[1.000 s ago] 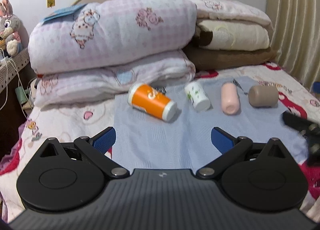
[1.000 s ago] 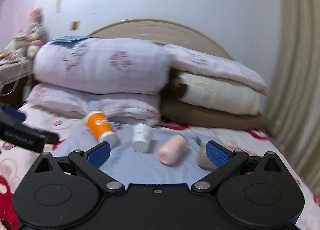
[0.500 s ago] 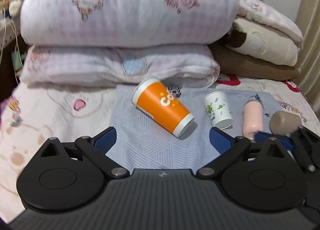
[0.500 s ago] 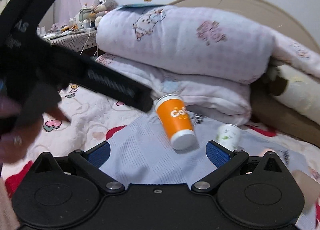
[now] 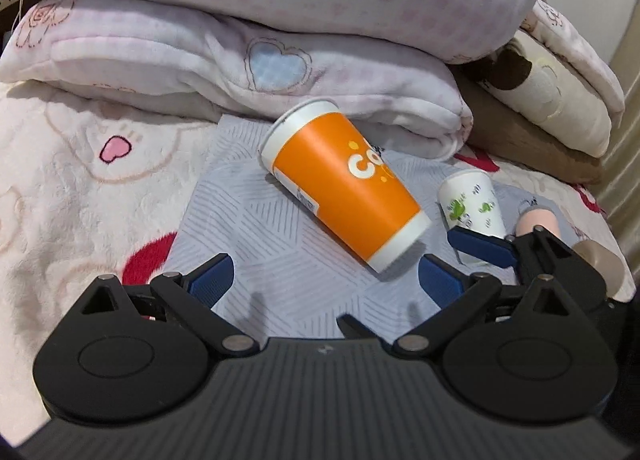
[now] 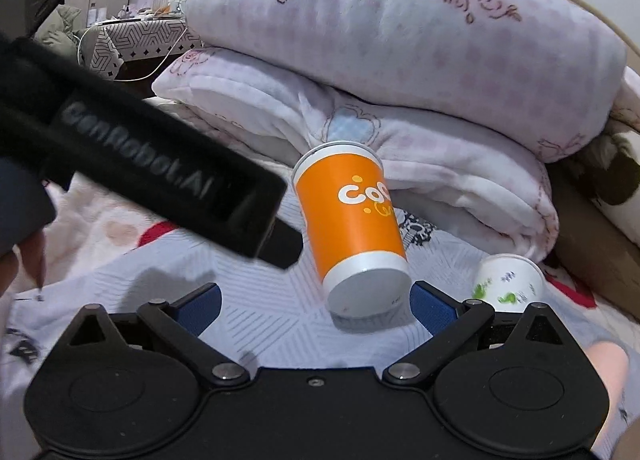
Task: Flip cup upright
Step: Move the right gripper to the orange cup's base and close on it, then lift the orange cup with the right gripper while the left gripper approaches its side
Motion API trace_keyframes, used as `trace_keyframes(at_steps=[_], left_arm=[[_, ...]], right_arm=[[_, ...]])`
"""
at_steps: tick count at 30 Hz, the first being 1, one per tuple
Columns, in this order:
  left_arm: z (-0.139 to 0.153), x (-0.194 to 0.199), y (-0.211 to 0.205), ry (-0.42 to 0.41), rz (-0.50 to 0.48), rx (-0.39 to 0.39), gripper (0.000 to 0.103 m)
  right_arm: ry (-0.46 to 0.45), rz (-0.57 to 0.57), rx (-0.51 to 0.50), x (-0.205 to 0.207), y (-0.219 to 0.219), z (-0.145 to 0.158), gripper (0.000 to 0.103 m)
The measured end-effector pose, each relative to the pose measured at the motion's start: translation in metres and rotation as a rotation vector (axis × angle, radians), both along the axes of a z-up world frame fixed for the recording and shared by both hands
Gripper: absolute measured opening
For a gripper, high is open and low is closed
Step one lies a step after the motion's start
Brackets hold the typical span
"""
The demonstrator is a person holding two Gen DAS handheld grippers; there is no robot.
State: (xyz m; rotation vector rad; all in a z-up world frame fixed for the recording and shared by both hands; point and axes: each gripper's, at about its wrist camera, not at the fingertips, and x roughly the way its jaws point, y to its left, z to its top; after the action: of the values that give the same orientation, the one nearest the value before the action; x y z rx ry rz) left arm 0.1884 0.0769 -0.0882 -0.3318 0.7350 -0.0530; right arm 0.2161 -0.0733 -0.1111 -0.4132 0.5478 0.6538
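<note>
Orange paper cup (image 5: pixel 344 183) lying on its side on the pale blue cloth (image 5: pixel 248 227) on the bed, wide mouth pointing at the folded pink blankets (image 5: pixel 248 71), closed white bottom pointing this way. Not yet held by anything.

Left gripper (image 5: pixel 324 282) hovering just in front of the cup, jaws spread wide and holding nothing. Right gripper (image 6: pixel 314 302) hovering close too, jaws spread wide and empty, one blue finger (image 6: pixel 434 310) sitting just beside the white bottom of the cup. Other blue finger (image 6: pixel 198 306) well off to the side.

Getting ready to grab, most likely. Doing it well probably meaning: sliding the open jaws around the orange middle of the cup, not the very end; squeezing softly, since thin paper likely squashes fast; lifting a little off the soft cloth before turning; tipping the mouth up and setting the white bottom down flat. Soft bed likely making the cup wobble, so letting go slowly.

Watching out for the small white cup with green prints (image 6: pixel 508 284) lying just beside, and the pink cup (image 5: pixel 534 221) next to it. Also keeping both grippers from bumping, being so close together.
</note>
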Motion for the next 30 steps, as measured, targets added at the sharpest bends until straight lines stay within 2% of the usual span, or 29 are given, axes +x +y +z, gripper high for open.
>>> trace_keyframes(at_steps=[4, 9, 14, 16, 18, 20, 25, 30], left_arm=[[-0.005, 0.005, 0.004, -0.033, -0.001, -0.007, 0.100], [-0.010, 0.014, 0.011, -0.050, 0.002, -0.012, 0.100], [-0.019, 0.018, 0.014, -0.026, -0.007, -0.026, 0.100], [-0.019, 0.018, 0.015, -0.021, -0.011, -0.043, 0.100], [-0.018, 0.017, 0.016, -0.025, -0.018, -0.060, 0.100], [-0.017, 0.016, 0.015, -0.024, -0.018, -0.073, 0.100], [-0.014, 0.014, 0.014, -0.024, -0.021, -0.079, 0.100], [-0.016, 0.018, 0.017, 0.015, -0.027, -0.148, 0.100]], right_arm=[[-0.022, -0.043, 0.014, 0.017, 0.004, -0.013, 0.098], [-0.028, -0.042, -0.005, 0.026, 0.001, -0.019, 0.096], [0.005, -0.051, 0.024, 0.034, -0.001, -0.019, 0.096], [0.003, -0.054, 0.031, 0.035, -0.002, -0.019, 0.092], [0.040, -0.068, 0.070, 0.036, -0.005, -0.017, 0.076], [0.076, -0.066, 0.100, 0.038, -0.006, -0.017, 0.069], [0.123, -0.097, 0.134, 0.038, -0.008, -0.016, 0.069], [0.190, -0.162, 0.145, 0.028, -0.014, -0.010, 0.068]])
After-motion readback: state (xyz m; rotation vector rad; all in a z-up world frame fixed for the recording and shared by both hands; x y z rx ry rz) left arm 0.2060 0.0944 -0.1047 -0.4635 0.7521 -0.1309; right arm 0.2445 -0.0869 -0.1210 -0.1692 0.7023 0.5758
